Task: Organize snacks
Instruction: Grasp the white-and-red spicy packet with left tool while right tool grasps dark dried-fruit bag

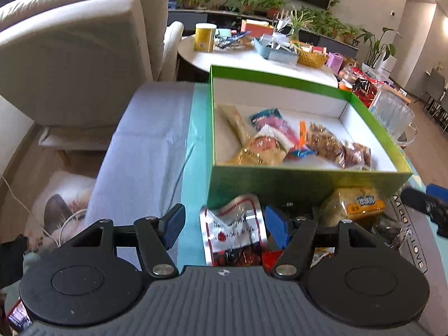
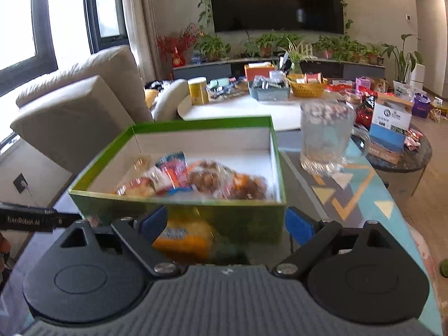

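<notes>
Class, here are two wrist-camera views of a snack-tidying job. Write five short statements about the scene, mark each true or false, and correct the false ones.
1. The green box already holds several snack packets. True.
2. The box has its lid on. False: it is open at the top.
3. The left hand-held gripper has its jaws apart over a red-and-white packet. True.
4. The yellow-orange packet lies inside the box. False: it lies outside, against the near wall.
5. A clear glass stands inside the box. False: it stands on the table beside the box.
</notes>
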The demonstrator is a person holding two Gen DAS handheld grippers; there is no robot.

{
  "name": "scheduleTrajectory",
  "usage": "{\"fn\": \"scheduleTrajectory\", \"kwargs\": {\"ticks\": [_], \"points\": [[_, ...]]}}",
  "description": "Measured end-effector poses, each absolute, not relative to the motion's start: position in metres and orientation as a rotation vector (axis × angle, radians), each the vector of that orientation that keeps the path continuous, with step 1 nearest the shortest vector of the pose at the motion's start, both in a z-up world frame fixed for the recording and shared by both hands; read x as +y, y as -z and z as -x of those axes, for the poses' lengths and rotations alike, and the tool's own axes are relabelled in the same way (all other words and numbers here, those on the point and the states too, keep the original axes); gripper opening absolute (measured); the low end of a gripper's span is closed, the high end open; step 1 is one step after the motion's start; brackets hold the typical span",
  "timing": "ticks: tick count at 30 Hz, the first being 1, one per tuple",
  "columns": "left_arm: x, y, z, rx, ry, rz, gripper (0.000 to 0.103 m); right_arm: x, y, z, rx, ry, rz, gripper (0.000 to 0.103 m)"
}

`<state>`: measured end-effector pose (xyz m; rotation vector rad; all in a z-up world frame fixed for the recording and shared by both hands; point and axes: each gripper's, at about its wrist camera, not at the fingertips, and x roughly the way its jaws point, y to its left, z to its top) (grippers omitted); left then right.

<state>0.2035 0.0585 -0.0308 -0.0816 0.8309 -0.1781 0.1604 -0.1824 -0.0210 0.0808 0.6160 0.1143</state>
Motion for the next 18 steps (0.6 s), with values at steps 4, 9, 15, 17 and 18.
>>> {"fn": "scheduleTrajectory", "kwargs": {"ticks": [4,9,15,17,18], "points": [[0.053,0.039,-0.204,0.858,0.188,0.078,0.060,-0.189,0.037,-0.155,0.679,-0.128,-0.060,0.066],[0.048,0.049,-0.202,0.892,0.190,0.060,0.060,-0.191,0.062,-0.159,0.756,-0.196,-0.050,0.066],[0.051,0.054,-0.201,0.911,0.188,0.084,0.060,-0.197,0.074,-0.171,0.808,-0.254,-0.113,0.066],[0.050,0.056,-0.202,0.918,0.187,0.092,0.060,-0.197,0.073,-0.172,0.810,-0.254,-0.119,0.066],[0.050,0.056,-0.202,0.923,0.186,0.095,0.060,-0.197,0.073,-0.173,0.810,-0.251,-0.115,0.066]]}}
